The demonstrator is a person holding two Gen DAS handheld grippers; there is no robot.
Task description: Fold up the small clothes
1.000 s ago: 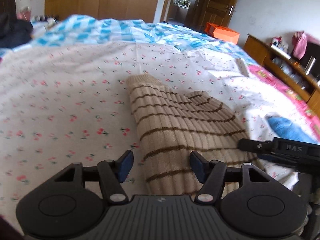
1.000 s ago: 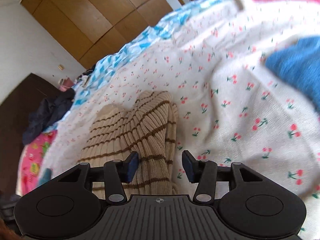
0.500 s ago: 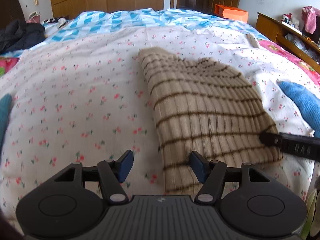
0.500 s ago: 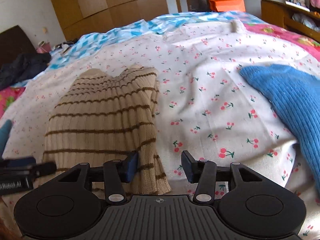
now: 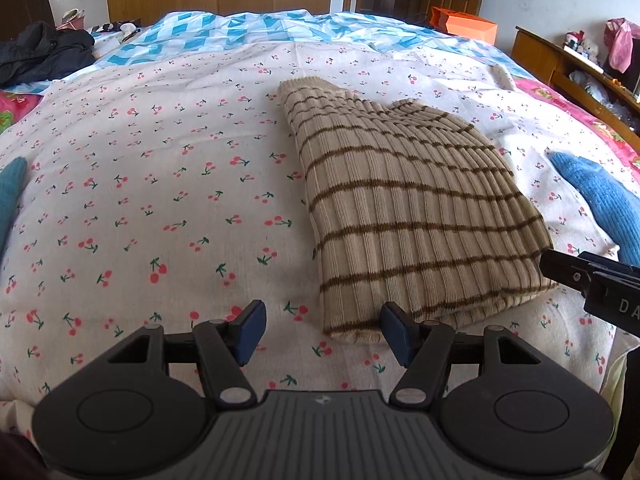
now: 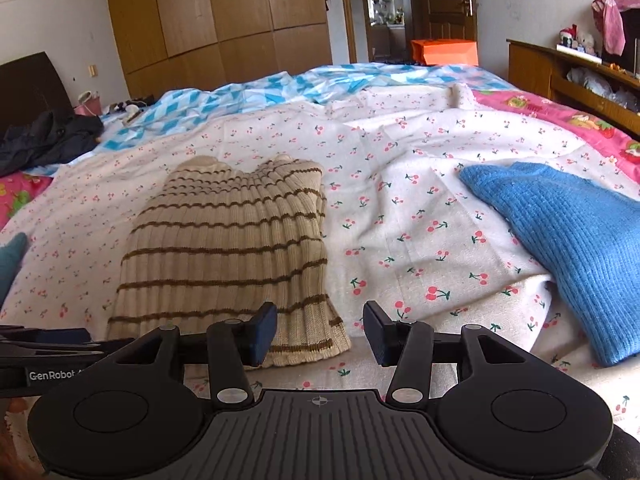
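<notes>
A beige ribbed sweater with brown stripes (image 5: 404, 208) lies folded on the cherry-print bed sheet (image 5: 160, 184); it also shows in the right wrist view (image 6: 228, 248). My left gripper (image 5: 322, 334) is open and empty, just short of the sweater's near left corner. My right gripper (image 6: 320, 334) is open and empty, just short of the sweater's near right corner. The right gripper's body shows at the right edge of the left wrist view (image 5: 596, 284).
A blue knit garment (image 6: 568, 240) lies on the sheet to the right of the sweater. A teal cloth (image 5: 10, 188) sits at the left edge. A blue-white quilt (image 5: 260, 28), dark clothes (image 5: 40, 52), a wardrobe and a wooden shelf (image 6: 568, 72) lie beyond.
Both grippers have drawn back and levelled out, away from the sweater, which now lies flat and folded. Both stayed open and empty.
</notes>
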